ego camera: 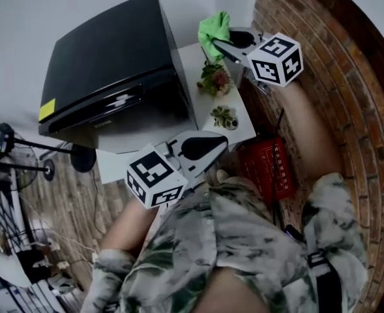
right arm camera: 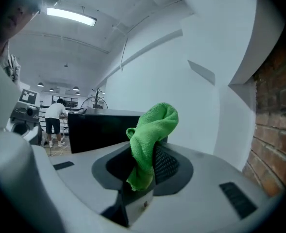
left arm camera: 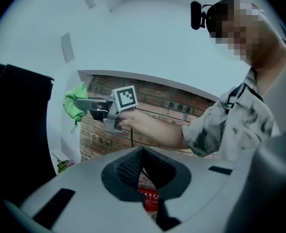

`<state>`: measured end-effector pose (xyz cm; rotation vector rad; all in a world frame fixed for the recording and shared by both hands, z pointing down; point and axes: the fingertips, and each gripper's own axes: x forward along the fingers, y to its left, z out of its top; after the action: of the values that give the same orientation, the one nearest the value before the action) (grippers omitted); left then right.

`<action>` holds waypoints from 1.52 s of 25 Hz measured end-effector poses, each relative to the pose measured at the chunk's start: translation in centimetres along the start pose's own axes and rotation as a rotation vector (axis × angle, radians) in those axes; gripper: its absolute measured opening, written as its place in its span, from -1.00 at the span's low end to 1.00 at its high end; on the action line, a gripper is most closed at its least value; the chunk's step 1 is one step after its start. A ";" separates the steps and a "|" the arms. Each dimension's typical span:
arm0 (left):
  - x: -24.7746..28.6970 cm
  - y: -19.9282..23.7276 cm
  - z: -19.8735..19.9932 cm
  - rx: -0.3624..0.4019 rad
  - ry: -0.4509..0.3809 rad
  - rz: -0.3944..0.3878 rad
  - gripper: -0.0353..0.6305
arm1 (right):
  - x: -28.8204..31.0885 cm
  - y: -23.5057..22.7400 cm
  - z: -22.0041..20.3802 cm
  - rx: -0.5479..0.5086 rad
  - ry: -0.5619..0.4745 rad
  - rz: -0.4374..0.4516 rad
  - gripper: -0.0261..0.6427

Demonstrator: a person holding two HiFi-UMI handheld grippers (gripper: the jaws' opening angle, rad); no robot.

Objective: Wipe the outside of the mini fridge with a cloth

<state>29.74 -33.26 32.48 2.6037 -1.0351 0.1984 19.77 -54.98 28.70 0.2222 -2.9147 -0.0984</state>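
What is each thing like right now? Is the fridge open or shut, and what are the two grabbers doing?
Black mini fridge: door looks shut.
Right gripper: shut on the bright green cloth.
Cloth: bunched up, held in the air, not touching the fridge.
Left gripper: jaws together, empty.
Two small potted plants: upright on the white shelf.

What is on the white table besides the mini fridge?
A flowering plant and a smaller green plant stand on the table. Its far end is hidden behind the right gripper and the green cloth it grips.
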 end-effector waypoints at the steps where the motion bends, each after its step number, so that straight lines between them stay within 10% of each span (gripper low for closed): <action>1: 0.4 0.8 0.1 -0.004 -0.001 0.013 -0.82 | 1.2 -1.0 -0.1 -0.003 -0.002 0.009 -0.60; 18: 1.6 5.2 2.8 -0.049 -0.023 0.172 -0.82 | 15.8 -6.9 2.1 -0.149 0.009 0.083 -0.60; 38: 0.4 7.0 2.3 -0.110 -0.024 0.238 -0.82 | 20.7 -5.4 -17.2 -0.028 0.271 0.141 -0.60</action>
<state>25.24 -39.13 32.22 2.3869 -1.3256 0.1618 4.30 -64.46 49.31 0.0220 -2.6469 -0.0792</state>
